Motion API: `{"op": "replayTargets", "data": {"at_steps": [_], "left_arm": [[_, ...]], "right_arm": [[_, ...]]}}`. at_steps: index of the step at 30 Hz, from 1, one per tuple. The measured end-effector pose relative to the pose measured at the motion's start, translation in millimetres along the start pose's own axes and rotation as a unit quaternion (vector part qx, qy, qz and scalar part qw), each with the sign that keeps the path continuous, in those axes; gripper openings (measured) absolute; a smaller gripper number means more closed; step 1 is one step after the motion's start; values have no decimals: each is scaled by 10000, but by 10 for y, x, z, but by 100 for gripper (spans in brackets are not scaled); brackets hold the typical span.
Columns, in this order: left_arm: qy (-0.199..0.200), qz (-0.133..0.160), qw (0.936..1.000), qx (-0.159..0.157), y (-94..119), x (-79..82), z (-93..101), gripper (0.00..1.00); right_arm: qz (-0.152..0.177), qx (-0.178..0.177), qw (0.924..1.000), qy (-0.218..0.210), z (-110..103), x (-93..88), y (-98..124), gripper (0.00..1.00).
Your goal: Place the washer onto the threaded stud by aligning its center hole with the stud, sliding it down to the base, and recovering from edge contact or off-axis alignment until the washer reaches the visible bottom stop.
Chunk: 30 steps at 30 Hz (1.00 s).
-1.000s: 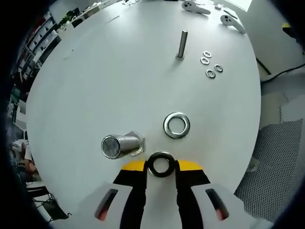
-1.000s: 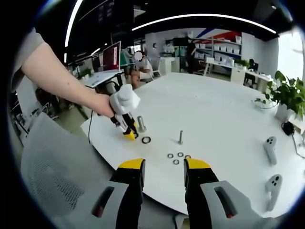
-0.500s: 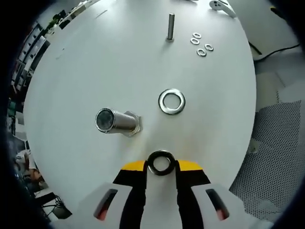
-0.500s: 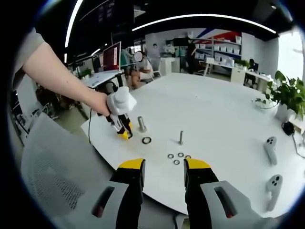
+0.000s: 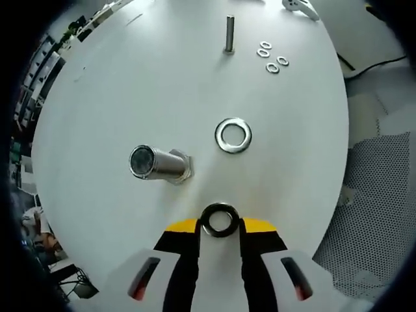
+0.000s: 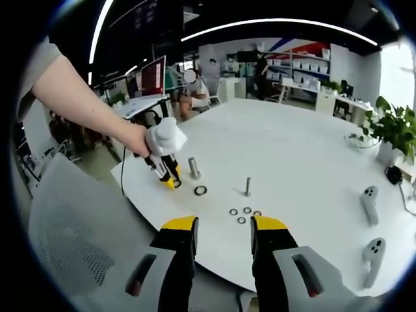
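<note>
Washer (image 5: 220, 220), dark, is pinched between my left gripper (image 5: 220, 229) jaws above the table (image 5: 130, 84); my right gripper (image 6: 221, 229) hangs open, empty. Transport step, I judge: next, center its hole over the large threaded stud (image 5: 158, 164) and lower.

Both views bright and evenly lit. Light comes from curved ceiling strips (image 6: 273, 25) and a window at the right edge of the right gripper view. White tabletop (image 5: 162, 84) is near overexposed, with soft, short shadows beside the large stud (image 5: 159, 163). Heavy fisheye bending at the edges; background slightly soft, centre sharp.
</note>
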<state>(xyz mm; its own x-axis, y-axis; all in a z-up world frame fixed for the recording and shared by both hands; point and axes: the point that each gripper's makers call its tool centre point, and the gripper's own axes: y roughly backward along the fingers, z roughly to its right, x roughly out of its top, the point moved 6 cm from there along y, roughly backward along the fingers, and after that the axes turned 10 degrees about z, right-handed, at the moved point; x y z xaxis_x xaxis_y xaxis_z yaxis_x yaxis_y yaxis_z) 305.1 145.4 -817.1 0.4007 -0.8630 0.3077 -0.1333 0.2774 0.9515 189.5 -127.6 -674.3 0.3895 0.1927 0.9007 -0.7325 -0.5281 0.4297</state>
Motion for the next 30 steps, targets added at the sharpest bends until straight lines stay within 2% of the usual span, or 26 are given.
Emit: {"op": "replayTargets", "data": {"at_steps": [4, 10, 16, 25, 26, 27, 30], "left_arm": [[-122, -24, 9999, 17, -5, 12, 19, 22], [7, -117, 9999, 41, -10, 25, 2, 20], [141, -3, 9999, 85, -5, 0, -4, 19], [55, 125, 9999, 79, 17, -6, 14, 19], [-152, 111, 9998, 85, 17, -2, 24, 19], [-177, 116, 9997, 77, 20, 4, 36, 19], [-46, 276, 9996, 87, 66, 60, 6, 19]], "right_arm": [[-4, 14, 10000, 6, -4, 2, -3, 34], [-2, 17, 10000, 9, -4, 5, -3, 34], [12, 4, 10000, 0, 0, 8, -1, 34], [33, 14, 10000, -1, -3, 15, -3, 34], [35, 13, 10000, -8, -3, 16, -3, 34], [31, 16, 10000, -14, -4, 14, -3, 34], [39, 19, 10000, -2, -7, 17, -3, 34]]}}
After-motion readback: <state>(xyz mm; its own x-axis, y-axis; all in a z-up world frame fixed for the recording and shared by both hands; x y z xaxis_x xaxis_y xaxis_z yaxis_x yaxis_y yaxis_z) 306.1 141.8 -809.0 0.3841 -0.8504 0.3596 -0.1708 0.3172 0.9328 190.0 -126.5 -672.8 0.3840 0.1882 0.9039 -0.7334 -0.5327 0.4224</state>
